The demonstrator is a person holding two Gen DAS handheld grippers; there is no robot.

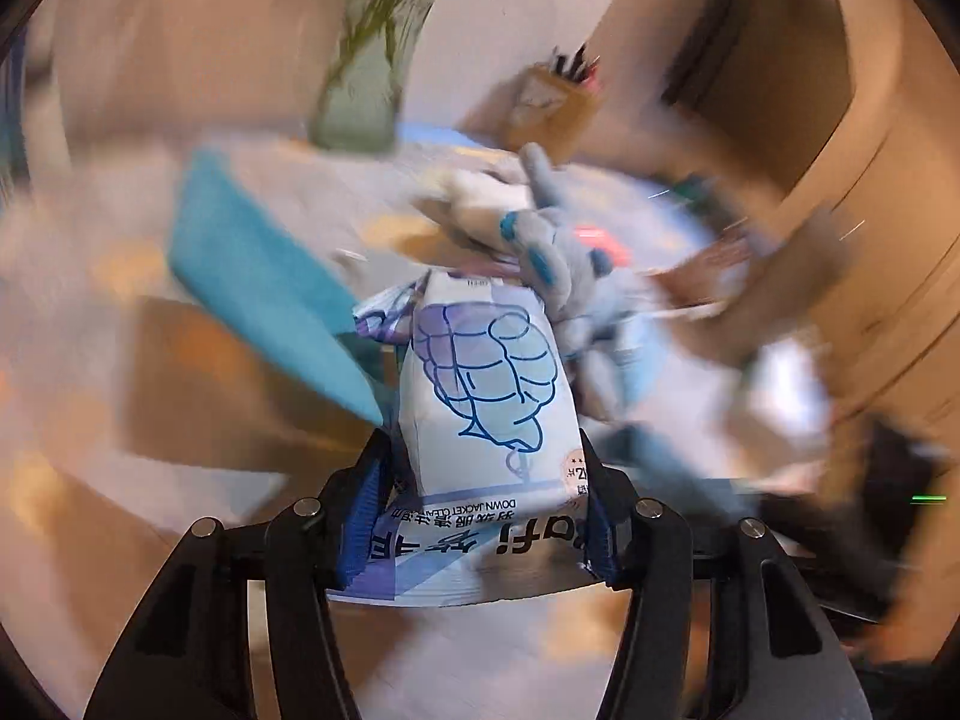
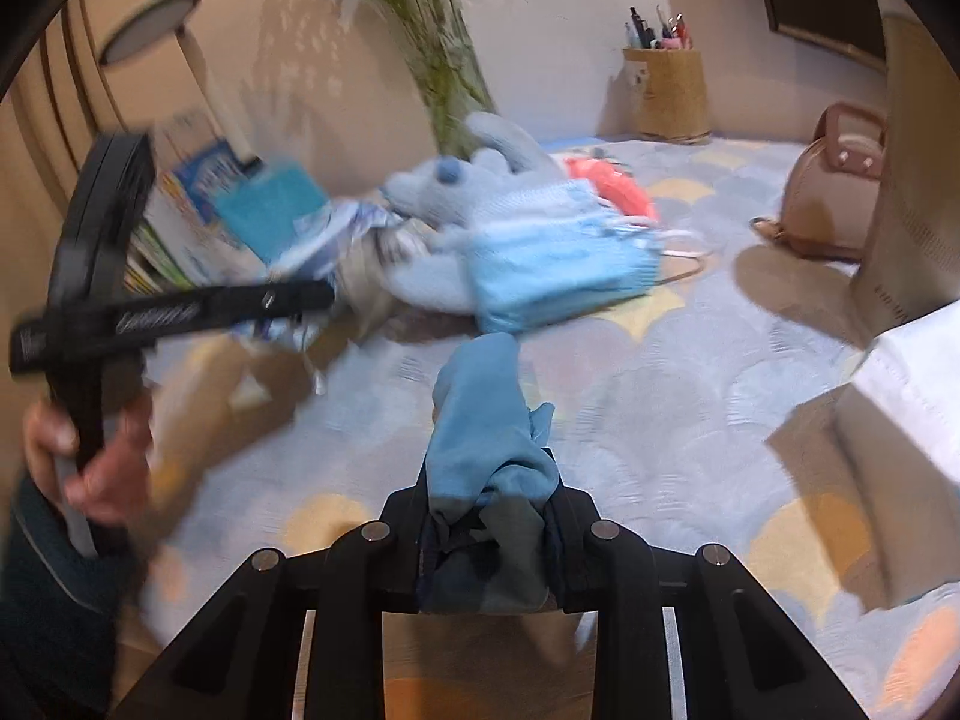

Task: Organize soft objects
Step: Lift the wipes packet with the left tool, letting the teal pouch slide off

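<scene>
— Starting nearest the cameras: what does each claw have?

— The right gripper (image 2: 489, 516) is clenched on a bunched blue cloth (image 2: 480, 420); the fabric stands up out of the jaws and its lower folds are wedged dark between the pads. The left gripper (image 1: 486, 480) has a white and lilac wipes packet (image 1: 486, 396) between its blue-padded fingers (image 1: 363, 510), both pads pressing on the packet's sides. Its print shows a down jacket drawn in blue outline and the words "DOWN JACKET", upside down to the camera.

— And where is that left claw in the other view?

— At the left edge, blurred; a hand (image 2: 90, 450) in a dark sleeve grips its handle, and the packet's crinkled end (image 2: 336, 234) shows past its tips.

— What lies beyond?

— A quilted cover (image 2: 660, 396) with pale blue and yellow scallops. In the middle of it sits a stack of blue face masks (image 2: 558, 258) leaning against a light blue plush toy (image 2: 480, 180), with something coral-red (image 2: 612, 186) just behind them. A teal cloth (image 2: 264, 210) stands to the left beside boxes and books (image 2: 192, 210).

— Further back?

— A tan handbag (image 2: 840, 192) at right, well apart from the pile; a woven pen holder (image 2: 666, 90) against the wall; green stems in a glass vase (image 2: 444, 60); and a desk lamp (image 2: 156, 24) at far left.
</scene>
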